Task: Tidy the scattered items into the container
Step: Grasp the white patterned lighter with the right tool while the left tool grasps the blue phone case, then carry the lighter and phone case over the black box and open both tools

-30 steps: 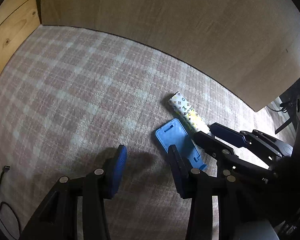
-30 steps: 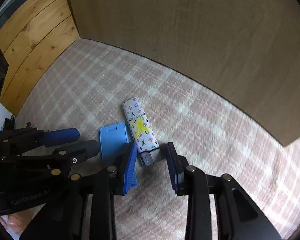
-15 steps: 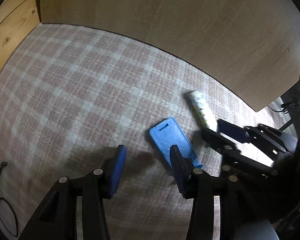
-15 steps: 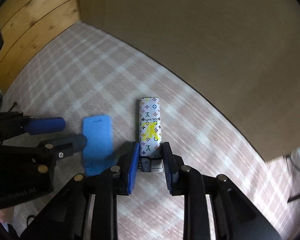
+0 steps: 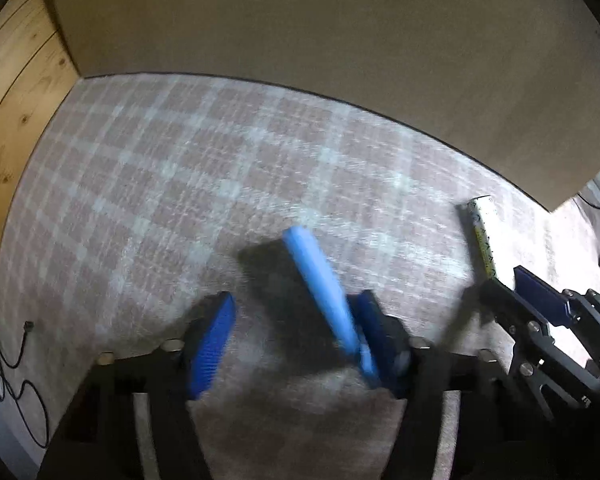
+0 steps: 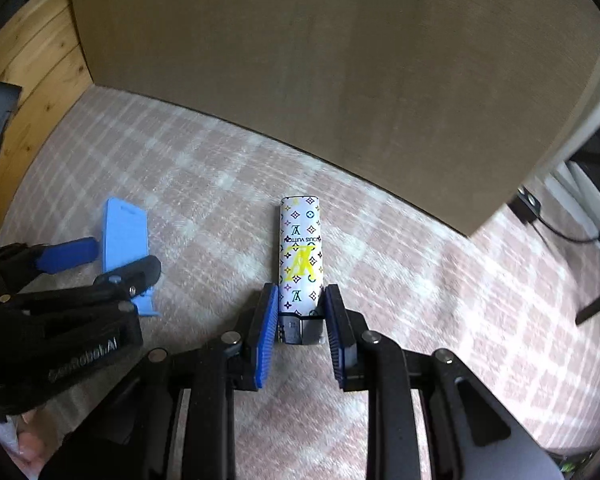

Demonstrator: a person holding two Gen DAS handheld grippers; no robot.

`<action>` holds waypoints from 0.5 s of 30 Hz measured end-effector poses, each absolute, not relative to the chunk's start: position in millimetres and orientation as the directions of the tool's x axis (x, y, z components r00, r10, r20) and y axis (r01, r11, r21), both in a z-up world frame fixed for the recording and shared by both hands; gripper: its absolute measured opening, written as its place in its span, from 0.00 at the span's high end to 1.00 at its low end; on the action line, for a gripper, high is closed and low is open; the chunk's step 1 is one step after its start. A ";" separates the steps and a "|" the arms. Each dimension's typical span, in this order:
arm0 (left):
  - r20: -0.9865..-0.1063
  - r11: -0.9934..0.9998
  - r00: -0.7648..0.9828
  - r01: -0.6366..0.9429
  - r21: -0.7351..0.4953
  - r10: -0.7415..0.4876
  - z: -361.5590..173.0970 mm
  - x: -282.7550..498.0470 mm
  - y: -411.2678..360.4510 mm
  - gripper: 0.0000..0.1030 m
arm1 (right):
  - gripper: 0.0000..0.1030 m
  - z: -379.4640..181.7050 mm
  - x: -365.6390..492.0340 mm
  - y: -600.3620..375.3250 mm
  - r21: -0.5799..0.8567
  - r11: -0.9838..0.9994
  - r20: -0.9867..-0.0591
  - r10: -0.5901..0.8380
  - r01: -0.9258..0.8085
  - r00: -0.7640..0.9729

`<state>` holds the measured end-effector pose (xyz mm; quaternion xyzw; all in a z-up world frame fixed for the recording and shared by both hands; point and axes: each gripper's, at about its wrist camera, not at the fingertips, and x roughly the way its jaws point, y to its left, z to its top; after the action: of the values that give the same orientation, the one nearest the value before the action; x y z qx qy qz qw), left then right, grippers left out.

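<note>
A white lighter with coloured monogram print (image 6: 300,252) is held at its dark lower end between the fingers of my right gripper (image 6: 300,300), lifted off the cloth. It also shows edge-on in the left wrist view (image 5: 482,232). A light blue flat plastic holder (image 5: 320,284) stands tilted on edge against the right finger of my left gripper (image 5: 296,308), whose jaws stand wide apart. The holder also shows in the right wrist view (image 6: 124,236), between the left gripper's fingers. No container is in view.
A pink and white checked cloth (image 5: 180,184) covers the surface. A large brown board (image 6: 320,60) stands along the back. Wooden planks (image 5: 12,92) are at the left. Black cables (image 5: 16,360) lie at the lower left.
My right gripper has closed on the lighter and carried it up and to the right. The blue holder has tipped from flat onto its edge against my left gripper's right finger.
</note>
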<state>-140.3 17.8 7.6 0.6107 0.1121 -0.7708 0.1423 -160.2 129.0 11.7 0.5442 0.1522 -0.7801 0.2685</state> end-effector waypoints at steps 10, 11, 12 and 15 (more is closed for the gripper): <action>-0.975 -0.915 -0.221 0.392 -0.092 0.003 7.6 -109.2 0.1 0.96 | 0.78 21.8 -156.1 159.9 0.127 -0.837 -0.913 -0.308 0.533 -0.266; -0.974 -0.916 -0.227 0.392 -0.088 -0.004 9.7 -105.0 0.0 0.96 | 0.78 25.0 -155.9 162.8 0.140 -0.839 -0.909 -0.319 0.526 -0.268; -0.972 -0.917 -0.234 0.388 -0.092 -0.002 13.1 -99.9 0.7 0.96 | 0.78 28.3 -155.6 165.4 0.153 -0.840 -0.905 -0.331 0.521 -0.267; -0.966 -0.926 -0.257 0.365 -0.095 -0.002 24.0 -90.2 8.9 0.96 | 0.78 41.9 -153.0 173.5 0.177 -0.843 -0.891 -0.357 0.509 -0.282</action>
<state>-90.2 8.9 24.0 0.5980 0.1519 -0.7781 0.1178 -153.0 173.5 41.9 0.5343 0.0709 -0.7974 0.2715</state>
